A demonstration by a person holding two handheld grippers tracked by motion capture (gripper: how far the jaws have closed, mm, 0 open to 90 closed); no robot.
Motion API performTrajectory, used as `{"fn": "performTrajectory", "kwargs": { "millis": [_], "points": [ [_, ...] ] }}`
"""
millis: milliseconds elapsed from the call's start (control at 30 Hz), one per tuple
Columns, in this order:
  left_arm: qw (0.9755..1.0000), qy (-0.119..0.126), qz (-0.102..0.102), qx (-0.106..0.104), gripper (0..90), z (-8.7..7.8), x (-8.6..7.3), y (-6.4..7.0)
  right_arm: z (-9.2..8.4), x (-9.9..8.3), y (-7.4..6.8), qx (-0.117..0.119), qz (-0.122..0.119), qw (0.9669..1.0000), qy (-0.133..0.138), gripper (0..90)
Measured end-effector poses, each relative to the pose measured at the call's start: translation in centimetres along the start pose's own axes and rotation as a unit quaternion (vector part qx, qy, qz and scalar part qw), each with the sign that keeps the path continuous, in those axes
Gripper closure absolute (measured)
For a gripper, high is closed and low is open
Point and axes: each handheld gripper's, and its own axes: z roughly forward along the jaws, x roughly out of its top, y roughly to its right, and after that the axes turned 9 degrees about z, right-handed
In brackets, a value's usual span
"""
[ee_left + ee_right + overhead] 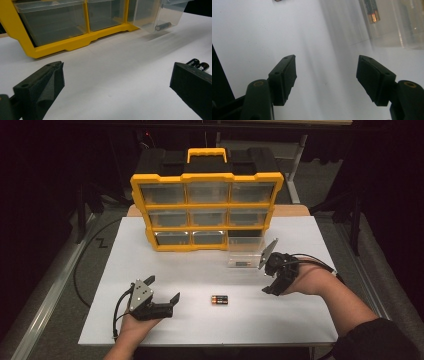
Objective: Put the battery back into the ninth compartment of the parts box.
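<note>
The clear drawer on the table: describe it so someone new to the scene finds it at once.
Start at the yellow organizer at the table's far side. Its bottom-right slot is empty; directly in front of that gap sits the clear drawer. Unlike the slotted drawers, it stands loose on the white tabletop and holds one battery.

free: bare white table (190,325) around the batteries (219,299) (open on every side) | blocked: yellow organizer (206,210) at back; clear drawer (244,254) stands just before it

One camera looks down from high up at the whole white table (200,320). Two sit low and close. All show the clear drawer (244,254).
</note>
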Motion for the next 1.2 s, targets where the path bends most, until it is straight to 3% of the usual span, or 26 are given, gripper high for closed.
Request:
{"fn": "performTrajectory", "kwargs": {
  "millis": [667, 700, 1000, 1067, 1200],
  "points": [
    [1.0, 0.0, 0.003, -0.001, 0.3, 0.1, 0.0, 0.0, 4.2, -0.6, -1.8, 0.016, 0.0, 0.9999, -0.006, 22.9],
    [1.0, -0.001, 0.003, -0.002, 0.3, 0.0, 0.0, 0.0, 4.4, -0.6, -1.7, 0.017, -0.009, 0.9998, -0.003, 22.7],
    [1.0, -0.002, 0.004, -0.003, 0.3, 0.1, 0.0, 0.0, 5.6, -0.3, -2.9, 0.03, -0.014, 0.9995, 0.001, 21.3],
    [1.0, -0.001, 0.003, -0.004, 0.3, 0.1, 0.0, 0.0, 5.9, -0.1, -3.1, 0.032, -0.027, 0.9991, 0.006, 21.3],
    [1.0, -0.003, 0.004, -0.005, 0.3, 0.1, 0.0, 0.1, 6.3, 0.4, -3.7, 0.039, -0.025, 0.9989, 0.006, 21.4]
  ]
}}
